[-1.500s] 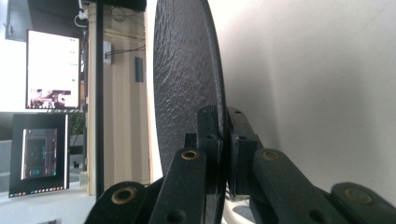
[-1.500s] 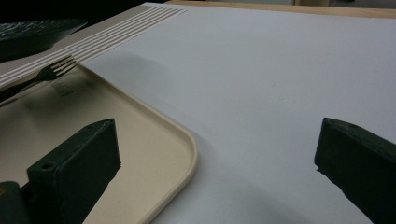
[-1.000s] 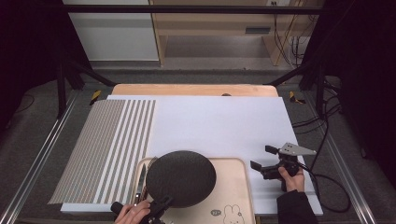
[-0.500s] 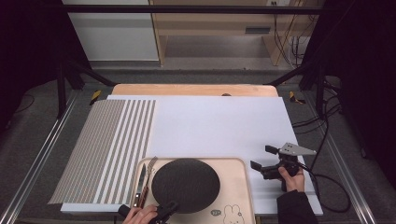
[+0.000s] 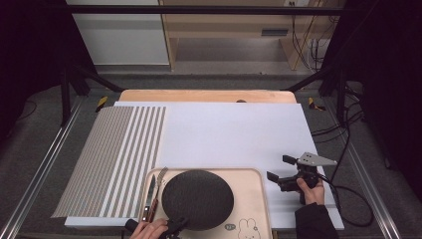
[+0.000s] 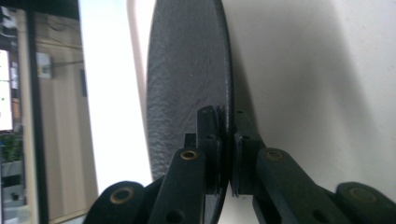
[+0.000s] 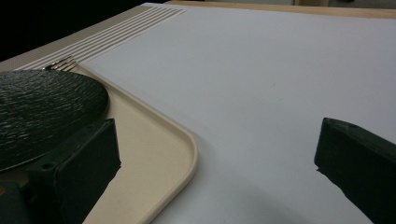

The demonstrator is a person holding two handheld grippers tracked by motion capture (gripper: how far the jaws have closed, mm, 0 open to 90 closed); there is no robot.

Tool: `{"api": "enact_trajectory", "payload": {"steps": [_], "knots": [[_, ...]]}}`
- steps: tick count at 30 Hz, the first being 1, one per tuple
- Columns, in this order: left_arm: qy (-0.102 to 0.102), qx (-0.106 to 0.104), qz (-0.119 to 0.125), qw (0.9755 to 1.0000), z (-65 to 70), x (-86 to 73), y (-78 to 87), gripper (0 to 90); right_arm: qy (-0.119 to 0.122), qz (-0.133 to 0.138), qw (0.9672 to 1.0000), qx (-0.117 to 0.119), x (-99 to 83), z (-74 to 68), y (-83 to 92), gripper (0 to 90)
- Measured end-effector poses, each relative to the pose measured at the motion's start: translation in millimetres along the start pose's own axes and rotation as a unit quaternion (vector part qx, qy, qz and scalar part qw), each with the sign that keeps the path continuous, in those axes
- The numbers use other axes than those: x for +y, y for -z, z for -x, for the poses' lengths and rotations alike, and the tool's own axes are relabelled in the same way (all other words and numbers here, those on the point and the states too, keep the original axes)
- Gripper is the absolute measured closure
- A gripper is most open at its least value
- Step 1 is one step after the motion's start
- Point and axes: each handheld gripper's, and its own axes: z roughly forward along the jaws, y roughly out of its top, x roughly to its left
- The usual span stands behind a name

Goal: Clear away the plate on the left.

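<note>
A round black textured plate (image 5: 198, 199) lies over the beige tray (image 5: 249, 185) at the table's near edge. My left gripper (image 5: 175, 225) is shut on the plate's near rim. In the left gripper view the two pads (image 6: 208, 122) clamp the thin rim of the plate (image 6: 187, 70), with the tray (image 6: 317, 84) behind it. My right gripper (image 5: 279, 168) rests on the white mat just right of the tray, open with nothing between its jaws. In the right gripper view the plate (image 7: 42, 107) and the tray's corner (image 7: 154, 140) lie to the left of the right gripper (image 7: 217, 140).
A fork (image 5: 160, 183) and a knife (image 5: 149, 195) lie along the tray's left side, beside the plate. A white mat (image 5: 234, 134) covers the table, with a striped mat (image 5: 119, 154) at its left. A rabbit drawing (image 5: 245, 230) marks the tray's near right corner.
The plate has shifted a little right and toward the near edge with my left gripper, uncovering the fork and knife. The right gripper has stayed put.
</note>
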Motion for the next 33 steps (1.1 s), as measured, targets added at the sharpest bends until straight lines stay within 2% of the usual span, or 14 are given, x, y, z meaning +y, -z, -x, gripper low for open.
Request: {"api": "enact_trajectory", "payload": {"steps": [4,8,14,21,28,33], "knots": [[0.015,-0.028,0.001,0.9995,-0.6,-1.4,-2.3,79.4,0.001,0.001,1.0000,0.000,-0.4,0.0,-1.1,0.2],[0.026,-0.045,0.009,0.9986,-2.7,-2.0,-4.3,77.4,0.001,0.001,1.0000,0.000,-0.4,0.1,-1.1,0.2],[0.039,-0.079,0.010,0.9961,-2.4,-1.8,-10.6,71.4,0.000,-0.001,1.0000,0.000,-0.4,-0.1,-1.1,0.2],[0.064,-0.099,0.015,0.9929,-3.9,-1.7,-14.9,67.1,0.001,0.000,1.0000,-0.001,-0.3,0.1,-0.9,0.2],[0.066,-0.128,-0.007,0.9896,-0.3,-0.9,-24.9,56.6,0.001,0.000,1.0000,-0.001,-0.3,0.2,-0.8,0.2],[0.087,-0.133,-0.006,0.9872,-2.3,-1.4,-27.5,46.6,0.001,-0.001,1.0000,0.000,-0.4,0.1,-1.0,0.2]]}}
